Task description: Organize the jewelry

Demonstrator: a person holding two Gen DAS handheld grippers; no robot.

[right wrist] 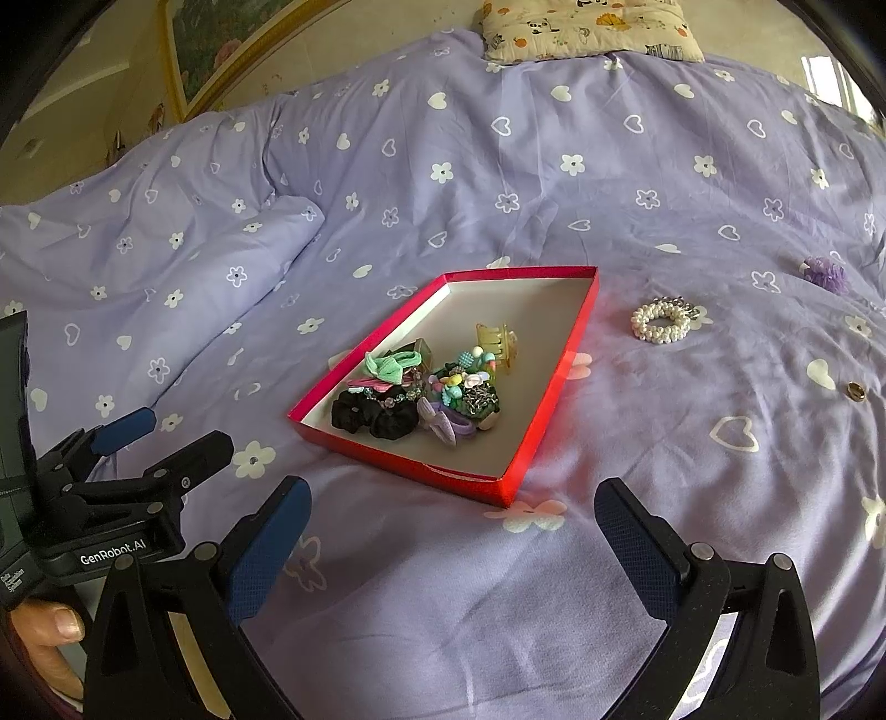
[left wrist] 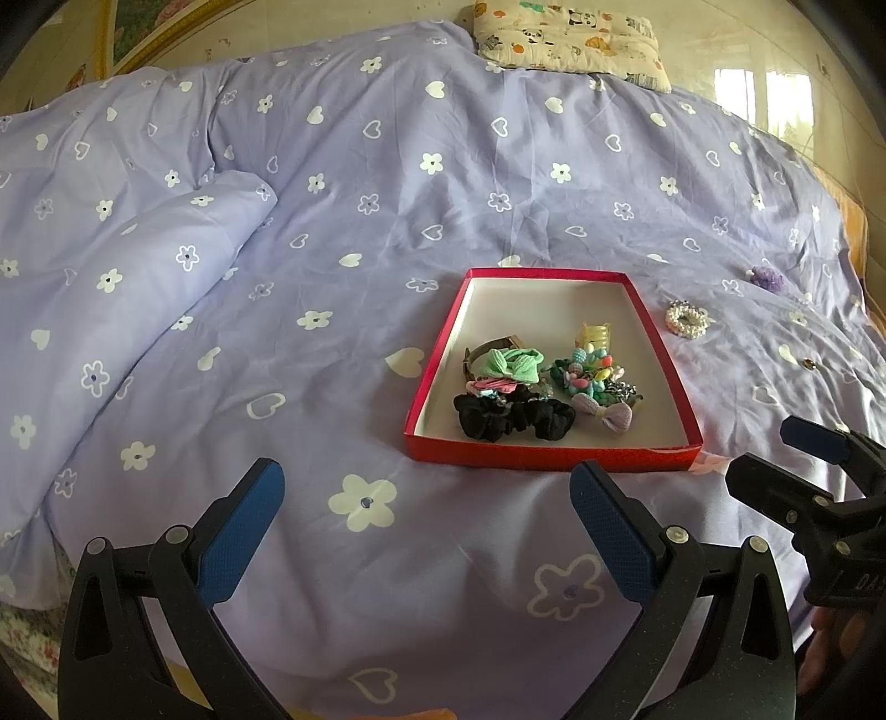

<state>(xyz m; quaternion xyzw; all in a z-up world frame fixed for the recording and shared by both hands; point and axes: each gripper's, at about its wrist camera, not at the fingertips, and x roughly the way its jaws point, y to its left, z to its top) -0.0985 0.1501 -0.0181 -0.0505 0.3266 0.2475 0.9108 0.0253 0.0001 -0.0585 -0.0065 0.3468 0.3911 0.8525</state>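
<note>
A shallow red box (left wrist: 545,457) (right wrist: 545,410) lies on the purple bedspread and holds several hair accessories: black scrunchies (left wrist: 512,416) (right wrist: 374,416), a green bow (left wrist: 512,365), a lilac bow (left wrist: 609,414) and a yellow claw clip (right wrist: 496,340). A pearl bracelet (left wrist: 686,318) (right wrist: 663,321), a purple scrunchie (left wrist: 768,278) (right wrist: 826,272) and a small gold ring (right wrist: 856,390) lie on the bedspread right of the box. My left gripper (left wrist: 426,487) is open and empty, just in front of the box. My right gripper (right wrist: 451,501) is open and empty near the box's front right corner.
The purple flowered bedspread (left wrist: 387,210) has a raised fold (left wrist: 166,249) at the left. A patterned pillow (left wrist: 570,41) lies at the far end. The right gripper shows in the left wrist view (left wrist: 786,454); the left gripper shows in the right wrist view (right wrist: 171,437).
</note>
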